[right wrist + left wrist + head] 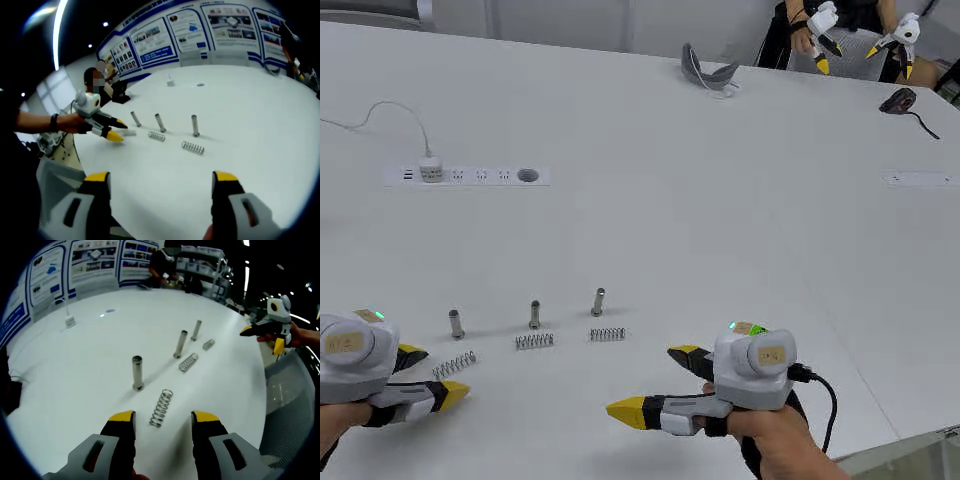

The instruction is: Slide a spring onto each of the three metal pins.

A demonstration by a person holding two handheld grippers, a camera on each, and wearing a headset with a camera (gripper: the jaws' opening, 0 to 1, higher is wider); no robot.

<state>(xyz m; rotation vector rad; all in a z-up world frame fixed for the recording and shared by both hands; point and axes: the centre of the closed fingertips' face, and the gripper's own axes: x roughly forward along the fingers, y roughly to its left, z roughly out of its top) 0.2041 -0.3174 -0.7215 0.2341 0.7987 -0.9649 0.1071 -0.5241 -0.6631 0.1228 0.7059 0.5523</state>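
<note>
Springs (pixel 534 341) roll, so the released left gripper (pixel 446 370) or released right gripper (pixel 641 380) could knock one off the bench's (pixel 650 150) near edge.

Pins (pixel 456 323) (pixel 534 314) (pixel 598 301), metal, upright: 3.
Springs (pixel 454 364) (pixel 534 341) (pixel 607 334), loose: 3.
Power strip (pixel 470 176): 1.
Plug (pixel 430 168): 1.
Grippers at near edge: 2, namely left gripper (pixel 438 372) and right gripper (pixel 648 381).

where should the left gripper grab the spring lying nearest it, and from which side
Probably pinch the spring across its coils near one end, the left gripper coming down from above, jaws astride it: it lies flat on the table, clear of the nearest pin.
</note>
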